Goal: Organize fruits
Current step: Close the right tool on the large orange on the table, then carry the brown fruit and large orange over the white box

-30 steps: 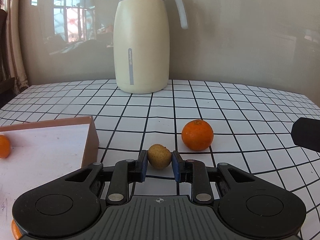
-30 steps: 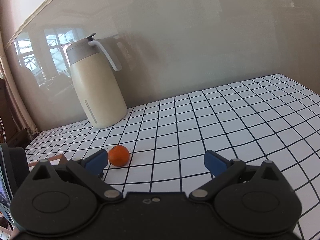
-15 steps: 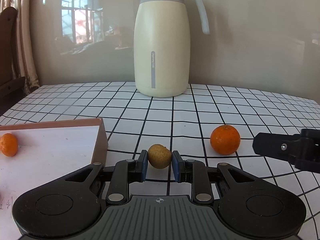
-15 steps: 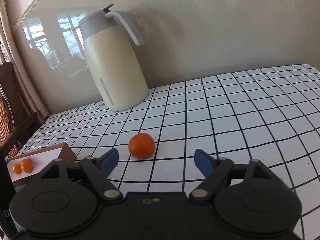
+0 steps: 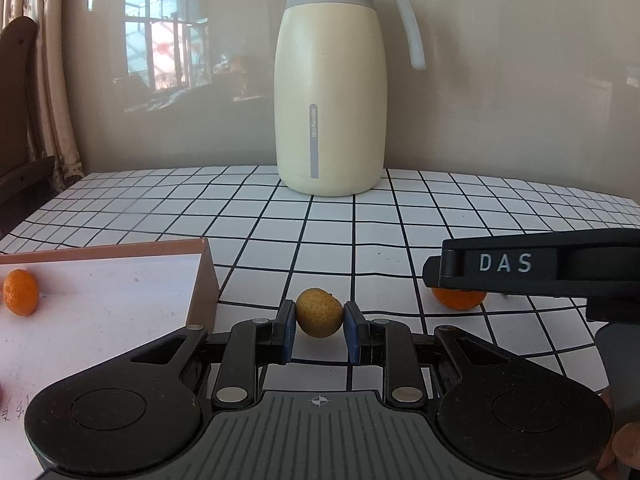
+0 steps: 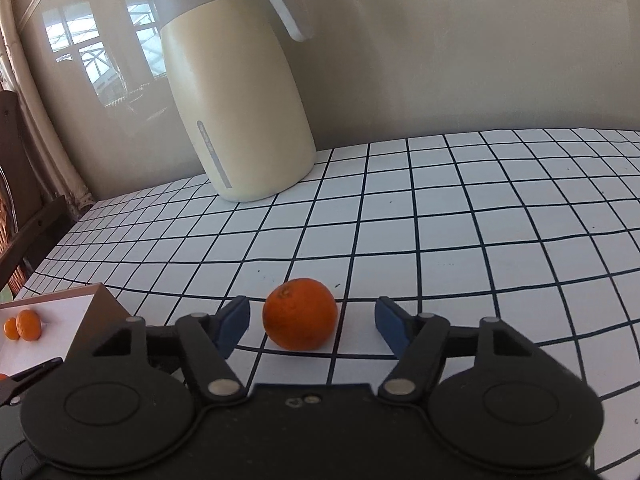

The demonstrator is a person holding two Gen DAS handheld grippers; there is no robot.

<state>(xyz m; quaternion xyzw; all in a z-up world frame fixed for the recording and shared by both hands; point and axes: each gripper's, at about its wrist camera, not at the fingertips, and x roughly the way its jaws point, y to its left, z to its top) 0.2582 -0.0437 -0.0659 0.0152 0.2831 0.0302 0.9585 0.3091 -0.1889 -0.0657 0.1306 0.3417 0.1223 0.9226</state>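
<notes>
The left gripper (image 5: 319,330) has its jaws clamped on a small yellow-brown fruit (image 5: 319,312), held just right of the near right corner of the box (image 5: 206,280), whose white floor carries a small orange fruit (image 5: 20,292) at its far left. The right gripper (image 6: 310,322) has its jaws closing around the orange (image 6: 300,314), which sits on the bench (image 6: 480,240) between the pads with gaps on both sides. Beyond both, the gridded bench lies bare up to the cream jug (image 5: 330,92) at the far wall.
</notes>
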